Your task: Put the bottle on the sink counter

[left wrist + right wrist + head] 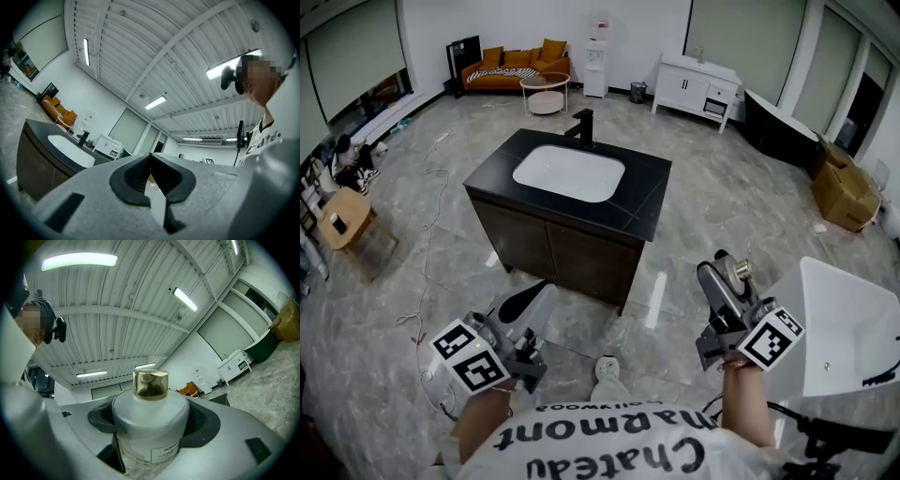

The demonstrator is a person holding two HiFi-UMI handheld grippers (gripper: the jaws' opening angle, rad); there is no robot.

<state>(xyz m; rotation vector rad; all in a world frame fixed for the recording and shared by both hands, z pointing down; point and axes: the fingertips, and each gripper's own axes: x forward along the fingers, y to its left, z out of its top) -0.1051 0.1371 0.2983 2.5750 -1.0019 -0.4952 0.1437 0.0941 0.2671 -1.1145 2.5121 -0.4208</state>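
Frosted white glass bottle with a gold cap (150, 425) is sitting upright between the jaws of the right gripper (719, 281), which are clamping its round body from both sides; in the head view it is showing at 4 o'clock, close to the person's body and well apart from its goal. The left gripper (530, 305), at 7 o'clock, is carrying nothing: its own view is showing the jaws pressed together at their tips with only floor visible through the slit below them.

The black-topped sink counter on a dark wood cabinet (649, 197) is standing at 12 o'clock, across a stretch of bare marble floor. The step in hand, as I am judging it, is carrying the bottle over to it.

Doing this well is probably coming down to three things:

- Walking straight towards 12 o'clock while holding the bottle cap-up, since glass gripped on a curved wall is likely to be slipping if tilted.
- Aiming for the flat black strip at 3 o'clock of the white rectangular basin (569, 173), the widest bare patch, and staying off the black tap (584, 127) at the basin's 12 o'clock.
- Lowering until the base is resting flat before easing the jaws apart, then drawing the gripper straight back so the pads are not dragging the bottle over.

The thin cable on the floor (425, 281) at 9 o'clock is lying off the direct path.
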